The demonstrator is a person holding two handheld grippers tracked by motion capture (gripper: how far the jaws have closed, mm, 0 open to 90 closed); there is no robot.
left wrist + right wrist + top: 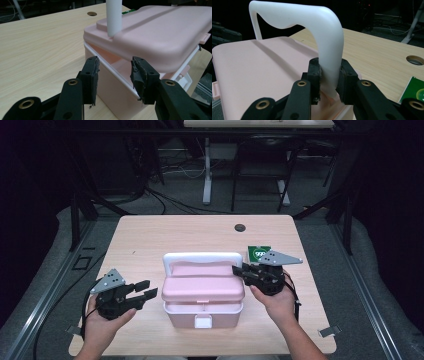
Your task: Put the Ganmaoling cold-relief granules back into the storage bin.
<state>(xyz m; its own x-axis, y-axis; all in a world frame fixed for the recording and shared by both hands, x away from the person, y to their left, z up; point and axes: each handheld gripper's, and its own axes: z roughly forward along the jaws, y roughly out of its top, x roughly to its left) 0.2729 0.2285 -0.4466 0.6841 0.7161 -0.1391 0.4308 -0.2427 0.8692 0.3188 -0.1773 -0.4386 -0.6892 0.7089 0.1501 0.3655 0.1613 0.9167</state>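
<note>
Right claw [329, 77] clamped on white handle [329, 50] of pink box [202, 292], hand level at box's side, left claw [115, 75] agape beside lid edge, gripping nothing, low over surface [150, 240].

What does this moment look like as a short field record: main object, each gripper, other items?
main object: pink plastic box with white handle, handle upright, lid slightly ajar
right gripper: shut on the handle's side post
left gripper: open, beside the box's left end, not touching
other item: green card behind the right gripper
surface: light wooden table
</note>
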